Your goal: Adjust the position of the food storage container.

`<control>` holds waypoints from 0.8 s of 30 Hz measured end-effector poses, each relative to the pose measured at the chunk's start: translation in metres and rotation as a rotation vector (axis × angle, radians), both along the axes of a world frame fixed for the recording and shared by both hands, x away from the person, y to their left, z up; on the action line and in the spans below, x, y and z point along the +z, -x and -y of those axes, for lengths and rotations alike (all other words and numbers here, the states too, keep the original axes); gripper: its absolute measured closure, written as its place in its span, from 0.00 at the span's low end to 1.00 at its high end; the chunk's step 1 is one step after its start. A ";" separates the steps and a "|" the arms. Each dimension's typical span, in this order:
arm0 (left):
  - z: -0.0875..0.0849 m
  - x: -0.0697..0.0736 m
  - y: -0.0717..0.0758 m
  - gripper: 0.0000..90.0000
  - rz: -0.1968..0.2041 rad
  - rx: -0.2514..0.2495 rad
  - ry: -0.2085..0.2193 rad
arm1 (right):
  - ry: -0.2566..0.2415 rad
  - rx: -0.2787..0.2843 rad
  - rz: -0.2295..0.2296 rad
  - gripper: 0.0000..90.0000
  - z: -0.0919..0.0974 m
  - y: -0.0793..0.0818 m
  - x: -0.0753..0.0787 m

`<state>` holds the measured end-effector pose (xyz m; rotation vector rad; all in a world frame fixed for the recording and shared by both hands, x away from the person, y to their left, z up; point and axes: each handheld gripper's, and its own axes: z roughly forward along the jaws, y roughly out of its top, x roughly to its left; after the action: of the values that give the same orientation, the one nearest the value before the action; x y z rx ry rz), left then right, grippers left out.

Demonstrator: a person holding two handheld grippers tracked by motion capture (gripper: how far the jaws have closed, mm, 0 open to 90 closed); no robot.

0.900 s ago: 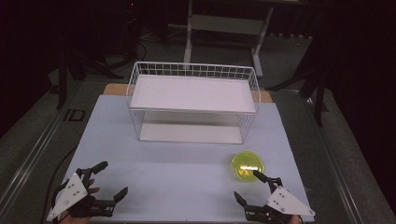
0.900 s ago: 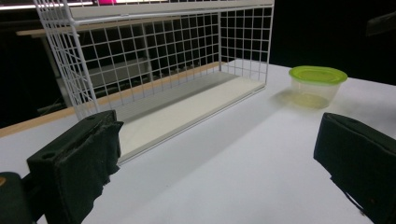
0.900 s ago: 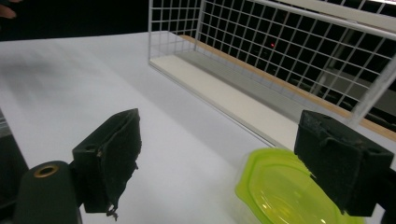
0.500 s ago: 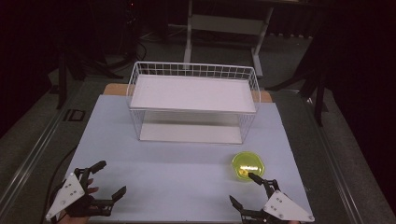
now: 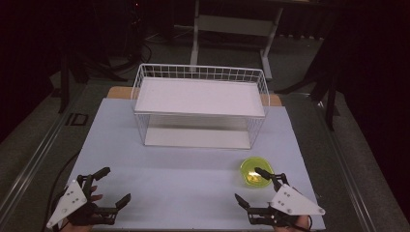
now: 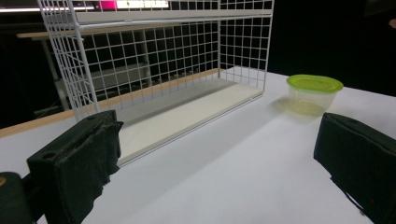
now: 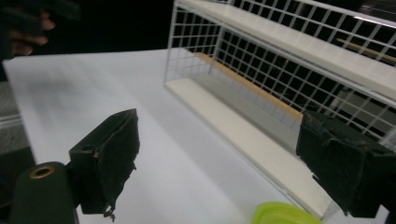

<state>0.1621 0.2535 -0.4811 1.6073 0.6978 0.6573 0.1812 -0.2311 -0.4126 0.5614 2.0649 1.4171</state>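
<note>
— Where are my two grippers sitting?

— Both low at the near edge of the white table. My left gripper is at the near left corner, my right gripper at the near right, well apart from each other.

— How do the jaws stand?

— Spread wide on both. In the left gripper view the two black pads stand far apart with only bare tabletop between them. Same in the right gripper view: nothing is pinched, nothing touches the pads.

— And the container?

— The small clear tub with the yellow-green lid stands upright on the table, near right, in front of the white wire rack and clear of it. The upper jaw tip of my right gripper lies just beside it, overlapping its near rim in the high view; I cannot tell whether it touches. In the right gripper view the green lid peeks in at the bottom edge, between the jaws but below them.

— The rack itself?

— Two white shelves, nothing on either, standing toward the far side of the table
</note>
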 end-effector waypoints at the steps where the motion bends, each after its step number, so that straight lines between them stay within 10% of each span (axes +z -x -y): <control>1: 0.000 0.000 0.000 0.02 0.000 0.000 -0.001 | -0.015 -0.007 -0.005 0.15 0.002 -0.003 0.002; 16: -0.002 0.000 0.000 0.02 -0.005 -0.011 0.029 | -0.059 -0.167 0.042 0.16 0.027 -0.038 0.015; 24: 0.000 0.000 0.000 0.02 -0.005 -0.013 0.017 | -0.053 -0.196 -0.047 0.19 0.042 -0.057 -0.007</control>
<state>0.1626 0.2536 -0.4815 1.5973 0.6940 0.6369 0.2381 -0.2729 -0.4198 0.8029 1.9523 1.3588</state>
